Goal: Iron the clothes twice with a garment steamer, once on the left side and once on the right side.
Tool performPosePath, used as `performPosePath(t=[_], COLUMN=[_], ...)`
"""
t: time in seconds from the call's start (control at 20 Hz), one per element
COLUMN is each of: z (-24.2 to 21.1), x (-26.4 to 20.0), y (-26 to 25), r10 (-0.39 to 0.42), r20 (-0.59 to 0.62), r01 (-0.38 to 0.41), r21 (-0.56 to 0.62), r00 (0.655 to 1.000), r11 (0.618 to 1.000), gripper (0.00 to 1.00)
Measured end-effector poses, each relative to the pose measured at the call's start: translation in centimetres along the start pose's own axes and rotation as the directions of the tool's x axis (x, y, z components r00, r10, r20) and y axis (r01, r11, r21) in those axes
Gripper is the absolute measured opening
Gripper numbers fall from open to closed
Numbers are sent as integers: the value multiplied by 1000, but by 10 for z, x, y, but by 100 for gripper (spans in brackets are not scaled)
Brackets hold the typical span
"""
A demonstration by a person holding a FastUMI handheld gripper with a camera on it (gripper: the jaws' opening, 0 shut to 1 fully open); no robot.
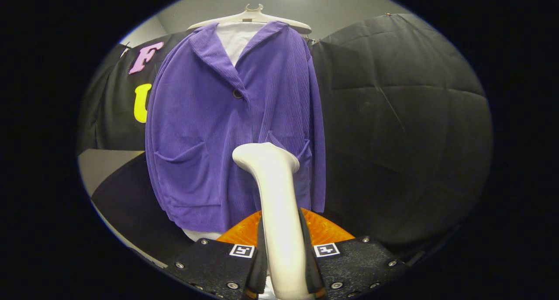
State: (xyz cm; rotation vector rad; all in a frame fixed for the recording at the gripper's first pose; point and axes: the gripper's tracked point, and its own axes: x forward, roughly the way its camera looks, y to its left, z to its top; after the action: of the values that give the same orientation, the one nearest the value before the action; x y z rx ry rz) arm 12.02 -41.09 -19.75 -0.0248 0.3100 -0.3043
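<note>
Hanging just beyond my gripper (284,265), the purple ribbed jacket (231,129) drapes from a pale plastic hanger (253,18) against the black cloth wall. My fingers press on both sides of the white plastic garment steamer (275,204), handle upright, its head pointing at the jacket's lower right pocket.

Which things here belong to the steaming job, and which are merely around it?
Job:
purple jacket
garment steamer, clamped between both fingers of the gripper

Around it:
hanger
white shirt under the jacket
black cloth wall
</note>
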Motion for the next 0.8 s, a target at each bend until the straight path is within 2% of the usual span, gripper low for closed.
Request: performPosePath(t=[0.35,0.8], z=[-63,-72], x=[-18,-87], y=[13,64], r10=[97,261], r20=[-104,-108], r01=[-102,-266], r21=[-41,-37], r00=[990,959], r11=[994,963], gripper=[35,35])
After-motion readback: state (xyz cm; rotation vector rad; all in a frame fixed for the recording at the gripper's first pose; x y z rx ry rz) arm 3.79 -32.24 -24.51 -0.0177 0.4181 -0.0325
